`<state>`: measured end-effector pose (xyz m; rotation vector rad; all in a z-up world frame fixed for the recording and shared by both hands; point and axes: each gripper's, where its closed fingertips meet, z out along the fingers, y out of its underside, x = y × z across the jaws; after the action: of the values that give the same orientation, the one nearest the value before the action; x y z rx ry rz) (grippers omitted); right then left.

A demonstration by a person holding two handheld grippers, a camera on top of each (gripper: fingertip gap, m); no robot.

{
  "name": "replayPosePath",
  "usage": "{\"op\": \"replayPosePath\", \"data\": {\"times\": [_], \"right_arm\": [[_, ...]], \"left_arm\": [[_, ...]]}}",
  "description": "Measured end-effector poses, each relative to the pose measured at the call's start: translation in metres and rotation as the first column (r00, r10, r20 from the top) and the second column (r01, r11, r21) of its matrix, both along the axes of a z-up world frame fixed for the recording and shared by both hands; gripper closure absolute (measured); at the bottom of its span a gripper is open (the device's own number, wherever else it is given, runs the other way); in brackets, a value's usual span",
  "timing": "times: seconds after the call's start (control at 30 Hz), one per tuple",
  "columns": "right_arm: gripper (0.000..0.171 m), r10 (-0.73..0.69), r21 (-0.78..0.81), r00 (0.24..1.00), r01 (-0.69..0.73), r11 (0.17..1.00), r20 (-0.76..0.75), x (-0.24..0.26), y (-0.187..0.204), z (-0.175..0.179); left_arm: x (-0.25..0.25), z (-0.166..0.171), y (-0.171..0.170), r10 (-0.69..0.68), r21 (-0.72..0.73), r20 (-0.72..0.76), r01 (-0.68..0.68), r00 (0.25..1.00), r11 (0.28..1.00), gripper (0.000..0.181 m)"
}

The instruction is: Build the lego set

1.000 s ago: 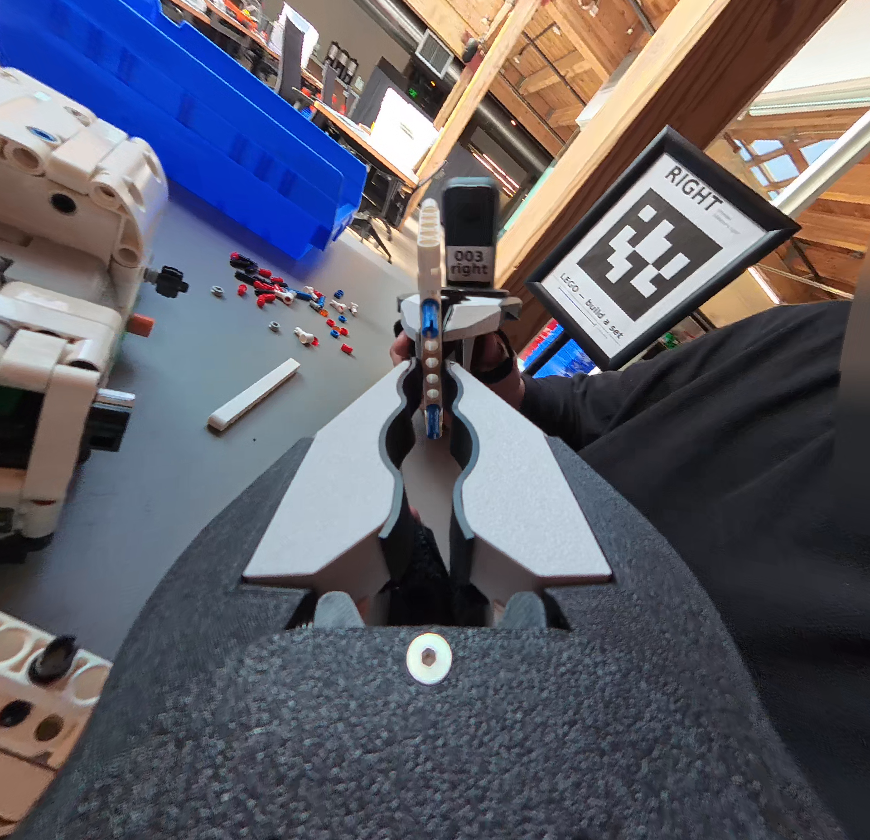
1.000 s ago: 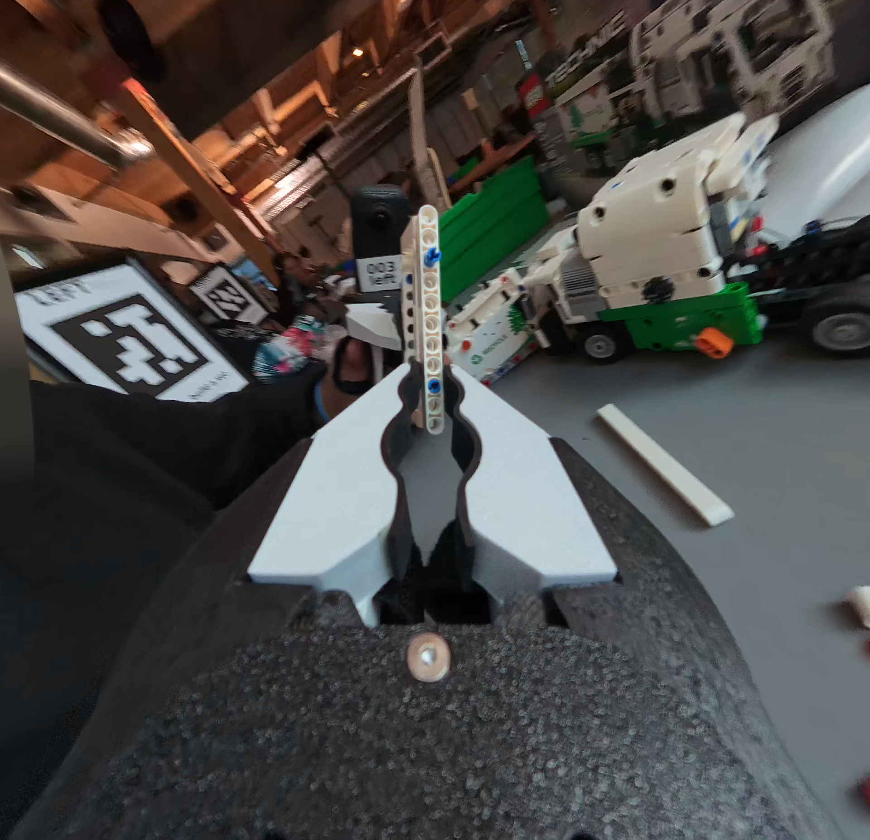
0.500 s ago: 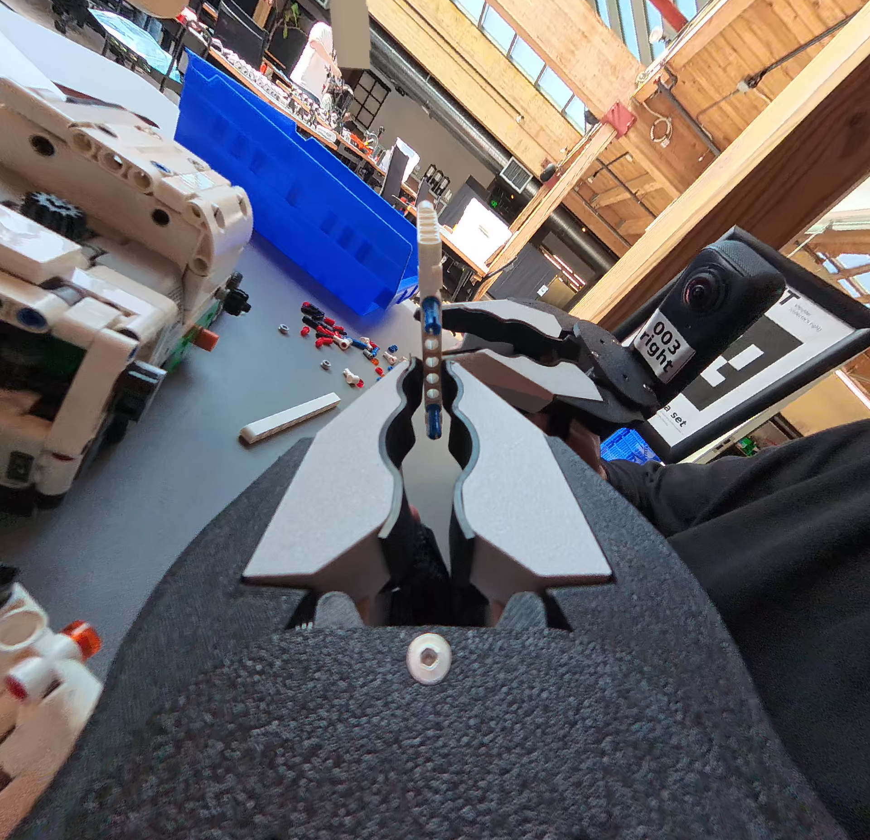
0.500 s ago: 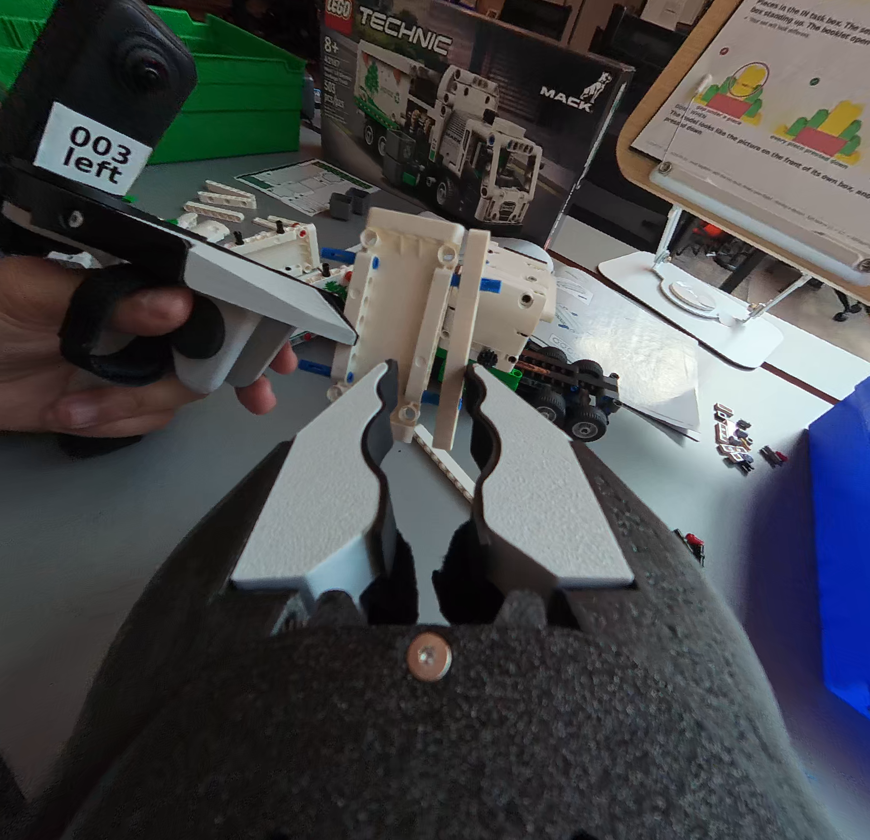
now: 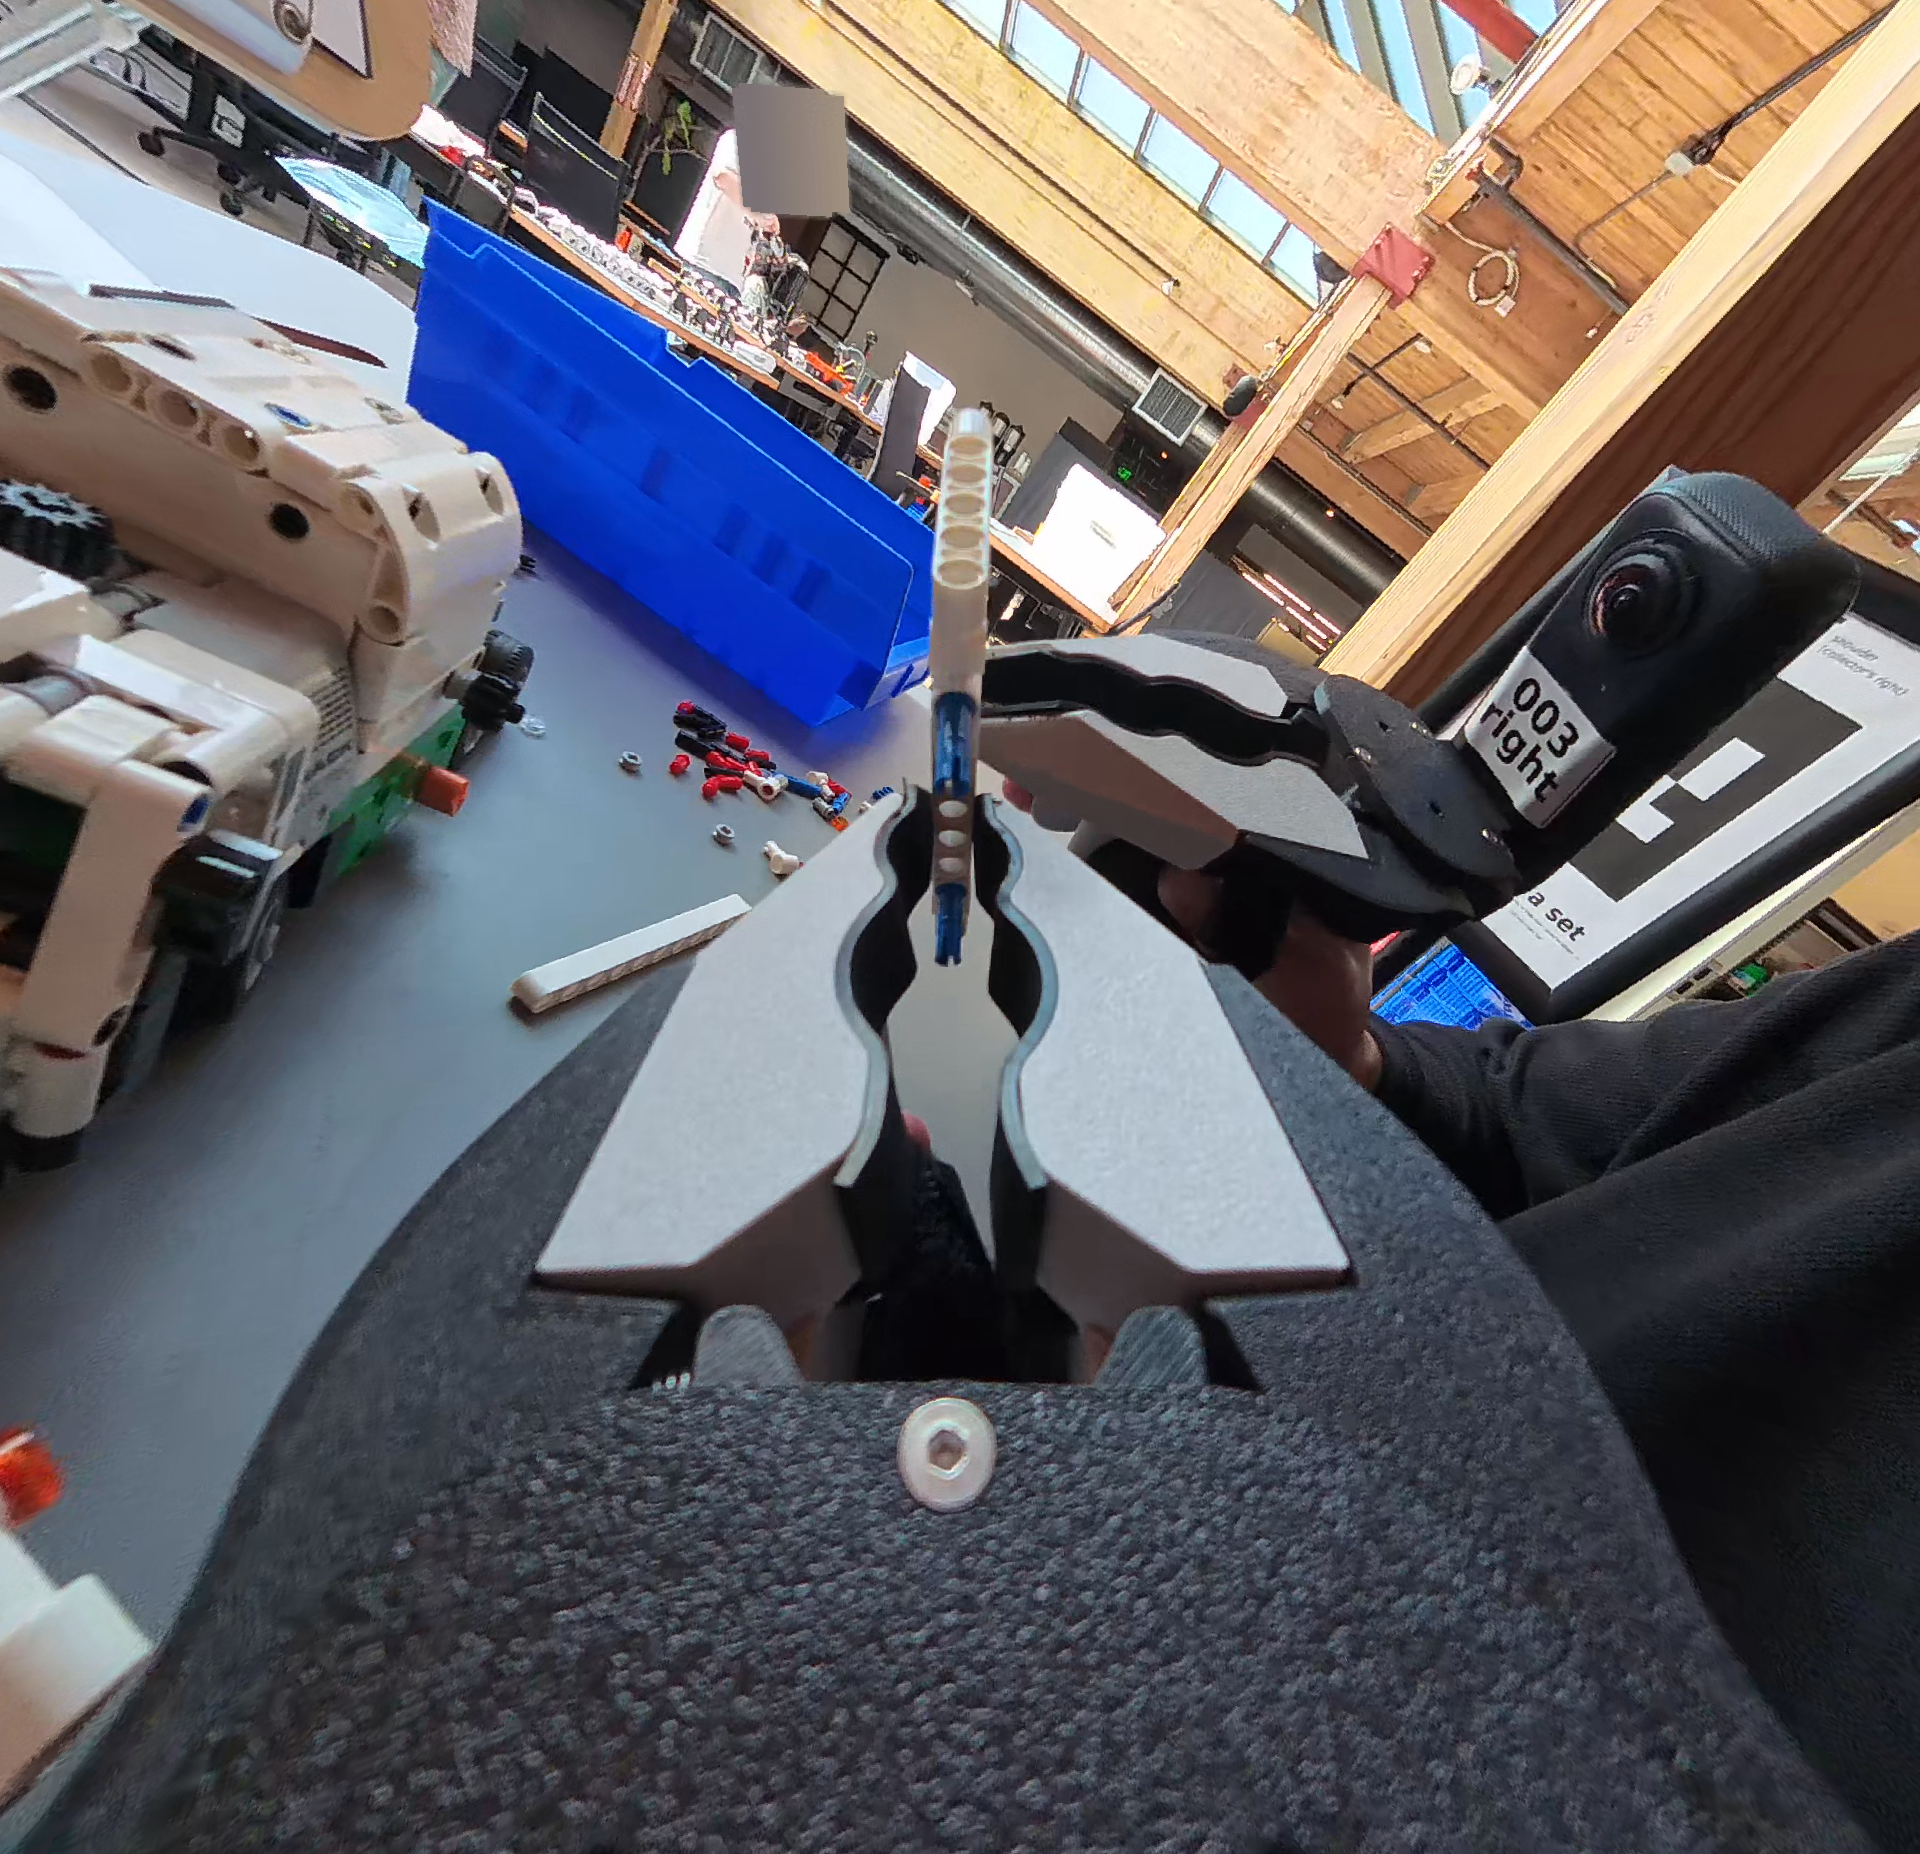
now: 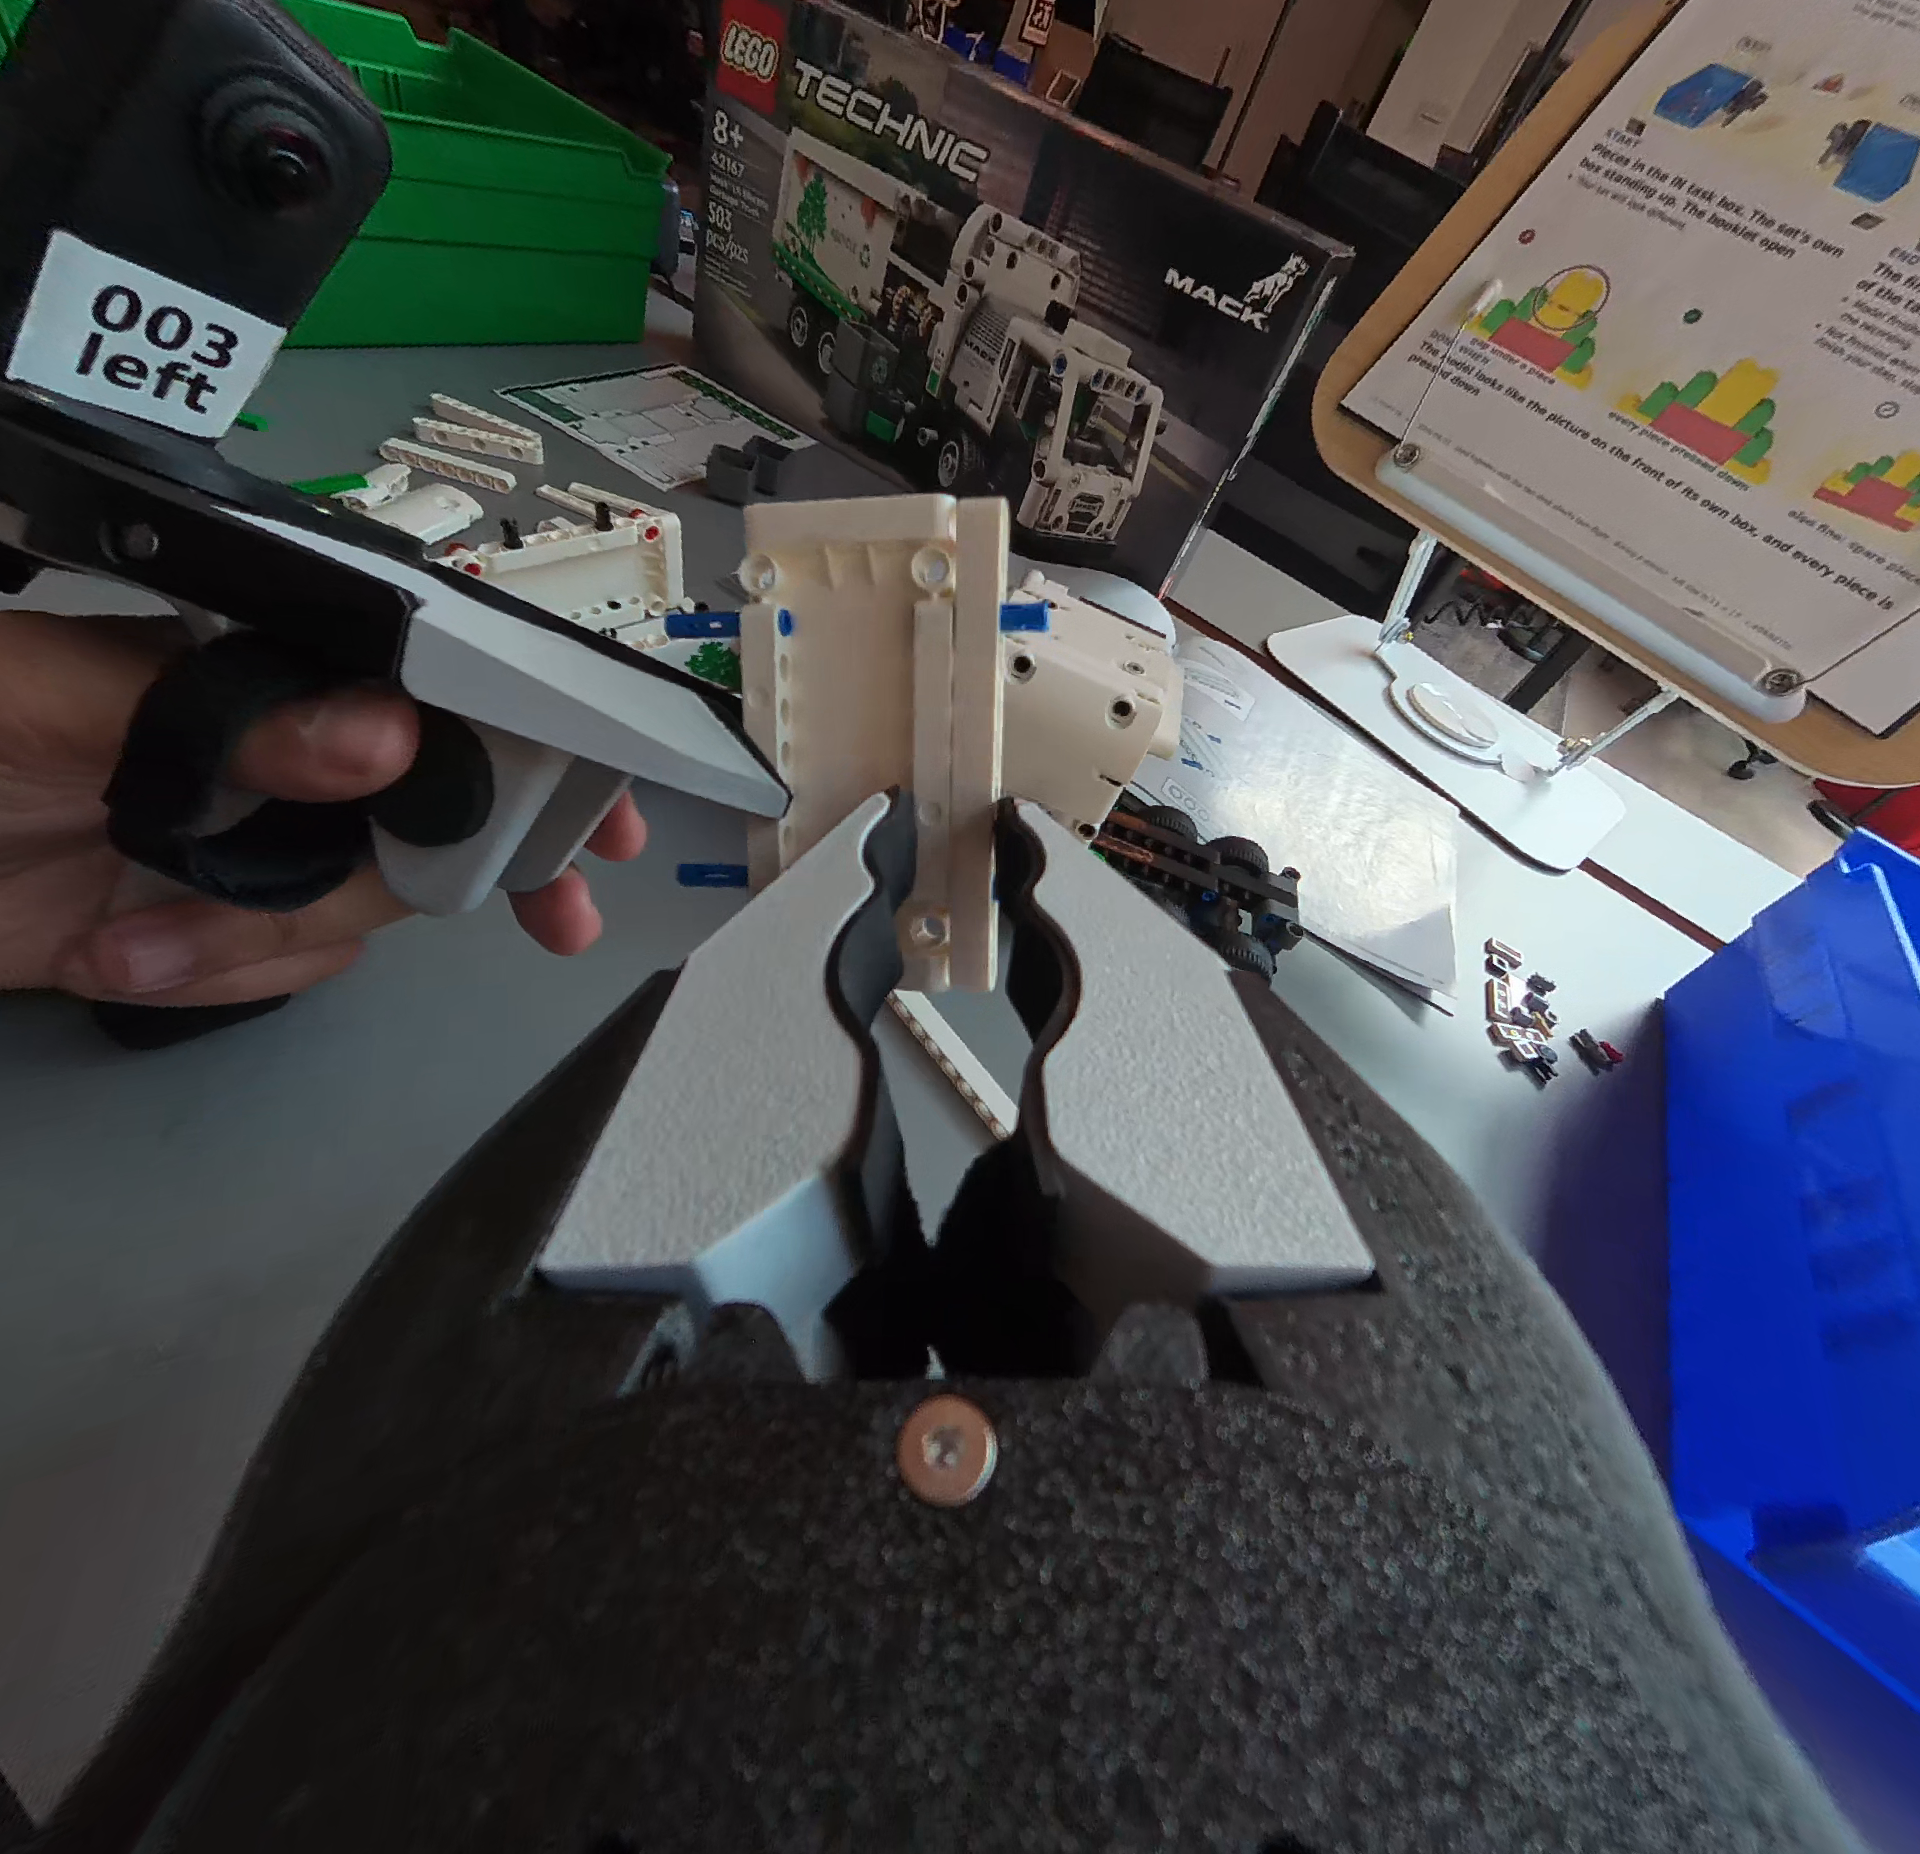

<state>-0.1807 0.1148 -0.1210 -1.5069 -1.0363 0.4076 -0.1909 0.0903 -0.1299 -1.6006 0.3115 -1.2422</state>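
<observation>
- White, flat lego panel assembly with blue pins stands upright in the air, pinched at its lower edge by both narrowly parted grippers: left gripper from one side, right gripper meeting it crosswise.
- Blue plastic bin lies tipped behind scattered small pins; its contents cannot be seen.

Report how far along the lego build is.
Done: the white-and-green truck body stands largely assembled on the table. In hand: the left gripper is shut on a white panel with blue pins; the right gripper has its jaws around the panel's lower end. Left: fitting that panel, plus the white beam and loose pins.
</observation>
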Motion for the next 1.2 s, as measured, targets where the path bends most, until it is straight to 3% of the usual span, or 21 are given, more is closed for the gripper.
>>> {"op": "replayPosePath", "data": {"times": [0.23,0.33,0.47,0.63,0.8,1.0,1.2], "right_arm": [[0.155,0.02,-0.032,1.0,-0.02,0.999,0.012,0.0,0.002,0.0],[0.15,-0.017,0.07,1.0,0.016,0.997,0.014,0.004,0.001,0.013],[0.16,-0.078,0.197,0.997,0.077,0.977,-0.004,0.008,0.0,0.028],[0.138,0.025,0.042,1.0,-0.024,0.999,-0.016,-0.002,-0.011,0.016],[0.156,0.024,0.039,0.999,-0.023,0.999,-0.034,-0.001,-0.009,0.018],[0.157,0.056,0.065,0.998,-0.057,0.996,0.028,0.0,-0.01,0.013],[0.156,0.074,0.011,0.997,-0.074,0.997,-0.016,-0.002,-0.009,0.015]], "left_arm": [[-0.001,0.0,0.001,-0.035,-0.022,0.025,0.036,0.999,0.999,0.176],[0.0,-0.002,0.001,-0.036,-0.023,0.002,0.036,0.999,0.999,0.176],[0.006,-0.001,-0.005,-0.066,0.001,-0.025,0.066,0.998,0.998,0.177],[0.01,-0.002,-0.01,-0.09,0.008,-0.039,0.09,0.995,0.996,0.176],[0.016,-0.004,-0.016,-0.108,0.033,-0.096,0.112,0.99,0.993,0.176],[0.019,-0.006,-0.019,-0.129,0.03,-0.115,0.133,0.985,0.991,0.176],[0.015,-0.006,-0.015,-0.138,-0.013,-0.067,0.138,0.988,0.99,0.176]]}}
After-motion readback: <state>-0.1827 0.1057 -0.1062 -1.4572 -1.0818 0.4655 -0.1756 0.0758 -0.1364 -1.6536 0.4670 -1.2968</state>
